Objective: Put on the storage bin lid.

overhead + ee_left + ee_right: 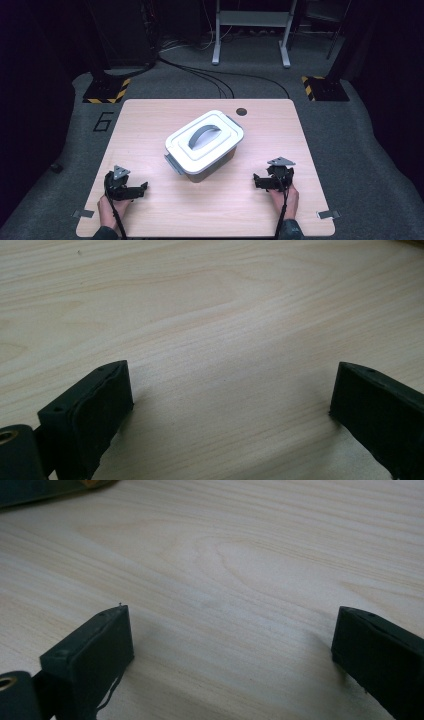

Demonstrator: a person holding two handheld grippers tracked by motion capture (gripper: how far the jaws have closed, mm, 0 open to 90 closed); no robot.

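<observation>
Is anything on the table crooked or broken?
Nothing looks broken or spilled. The box sits turned at an angle to the table edges, with its lid on flat and the handle lying down.

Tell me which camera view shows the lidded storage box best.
The high view: the storage box sits whole at mid-table, white lid with its grey handle on. The right gripper view catches perhaps a dark sliver of it at the top left corner; the left gripper view gives bare tabletop.

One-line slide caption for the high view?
Lidded grey storage box with an arched handle sits mid-table, while the left gripper and right gripper rest open at either side, touching nothing.
</observation>
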